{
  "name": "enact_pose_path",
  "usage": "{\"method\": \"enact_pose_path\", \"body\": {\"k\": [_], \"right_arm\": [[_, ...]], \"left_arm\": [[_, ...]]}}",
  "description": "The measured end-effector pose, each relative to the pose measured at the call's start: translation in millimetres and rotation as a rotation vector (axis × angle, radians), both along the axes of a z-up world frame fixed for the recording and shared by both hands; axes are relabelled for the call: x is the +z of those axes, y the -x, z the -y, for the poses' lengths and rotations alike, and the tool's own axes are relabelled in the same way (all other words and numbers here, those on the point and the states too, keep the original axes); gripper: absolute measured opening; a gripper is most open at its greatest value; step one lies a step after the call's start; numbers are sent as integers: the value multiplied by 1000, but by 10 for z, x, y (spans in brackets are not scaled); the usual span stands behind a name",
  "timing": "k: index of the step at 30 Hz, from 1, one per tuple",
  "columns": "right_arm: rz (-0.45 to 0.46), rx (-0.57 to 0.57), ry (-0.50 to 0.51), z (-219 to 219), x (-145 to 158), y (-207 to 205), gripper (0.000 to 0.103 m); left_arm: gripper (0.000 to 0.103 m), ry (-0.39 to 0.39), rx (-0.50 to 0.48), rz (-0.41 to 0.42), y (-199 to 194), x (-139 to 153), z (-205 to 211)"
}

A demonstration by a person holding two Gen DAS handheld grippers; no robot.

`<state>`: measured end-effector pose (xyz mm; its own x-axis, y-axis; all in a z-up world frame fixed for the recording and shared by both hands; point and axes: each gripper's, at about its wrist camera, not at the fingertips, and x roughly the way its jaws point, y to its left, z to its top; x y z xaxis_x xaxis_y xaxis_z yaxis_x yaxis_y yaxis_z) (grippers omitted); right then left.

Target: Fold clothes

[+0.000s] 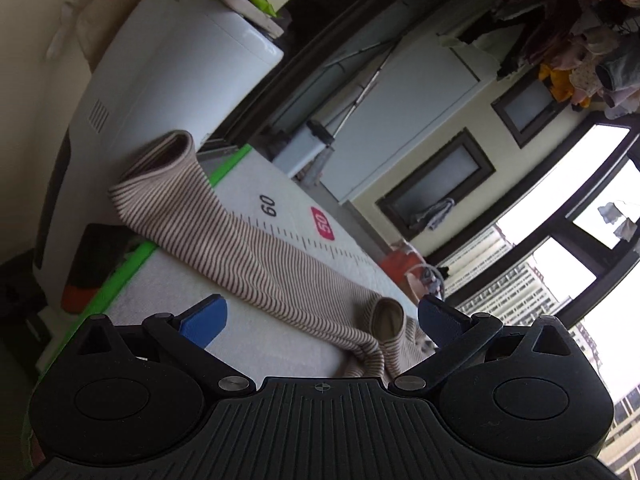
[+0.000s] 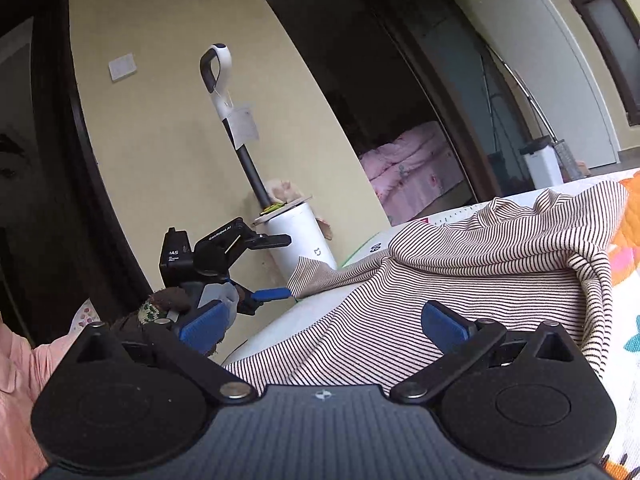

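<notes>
A beige top with thin dark stripes [image 2: 460,264] lies crumpled on a white mat [image 1: 280,332] printed with a ruler scale. In the left wrist view one long sleeve [image 1: 240,248] runs from its cuff [image 1: 172,152] at the mat's green edge down towards me. My left gripper [image 1: 322,322] hovers open just over the mat, with the sleeve's near end lying between and ahead of its blue pads [image 1: 204,320]. The right wrist view shows that left gripper [image 2: 280,267] open beside the sleeve cuff [image 2: 310,276]. My right gripper [image 2: 324,326] is open above the top's body, holding nothing.
A tall white cylindrical appliance [image 1: 160,80] stands just past the mat's green edge [image 1: 120,276], with a vacuum handle [image 2: 218,68] behind it. A person's pink sleeve [image 2: 20,364] shows at lower left. Beyond are a doorway with pink bedding [image 2: 412,168], windows [image 1: 560,264] and hanging clothes [image 1: 592,40].
</notes>
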<state>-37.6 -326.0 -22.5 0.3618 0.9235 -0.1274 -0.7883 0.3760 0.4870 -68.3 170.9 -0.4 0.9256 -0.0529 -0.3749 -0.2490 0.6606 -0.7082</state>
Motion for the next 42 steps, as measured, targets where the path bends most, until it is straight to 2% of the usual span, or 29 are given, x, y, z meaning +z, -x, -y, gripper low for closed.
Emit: {"method": "enact_pose_path", "body": {"k": [3, 5, 7, 8, 11, 13, 18, 19, 20, 23, 24, 25, 29, 32, 37, 42], "right_arm": [[-65, -29, -15, 43, -32, -80, 103], [-75, -31, -13, 35, -36, -92, 103], [-66, -25, -5, 16, -40, -79, 103], [-62, -23, -2, 11, -39, -76, 103], [-79, -26, -4, 19, -54, -96, 103], [-96, -33, -7, 23, -65, -116, 103], [-121, -43, -9, 25, -85, -147, 103], [-123, -43, -10, 24, -87, -150, 103], [-126, -44, -10, 24, -90, -152, 103], [-134, -46, -10, 29, -100, -157, 103], [-135, -45, -9, 29, -103, -158, 103], [-136, -45, -7, 24, -104, -158, 103], [-140, -49, -6, 25, -111, -157, 103], [-136, -51, -4, 19, -112, -151, 103], [-146, -59, -2, 9, -121, -165, 103], [-162, -77, 0, 16, -135, -185, 103]], "left_arm": [[103, 55, 61, -16, 16, 67, -287], [103, 24, 78, -78, -40, 132, -452], [103, -31, 100, -108, -32, 178, -598], [103, -29, 106, -121, -39, 182, -671], [103, 99, 114, -158, -51, 51, -898], [103, 146, 133, -160, -58, -74, -966], [101, 82, 144, -212, -216, -318, -900], [95, 66, 142, -227, -265, -352, -876], [82, 52, 144, -240, -317, -372, -850], [66, 53, 162, -268, -425, -432, -829], [60, 33, 167, -275, -453, -415, -807], [49, 13, 173, -282, -480, -398, -784], [25, -74, 205, -281, -459, -270, -692], [18, -98, 194, -232, -341, -138, -690], [16, -154, 152, -204, -271, 177, -620], [14, -162, 118, -183, -286, 453, -542]]}}
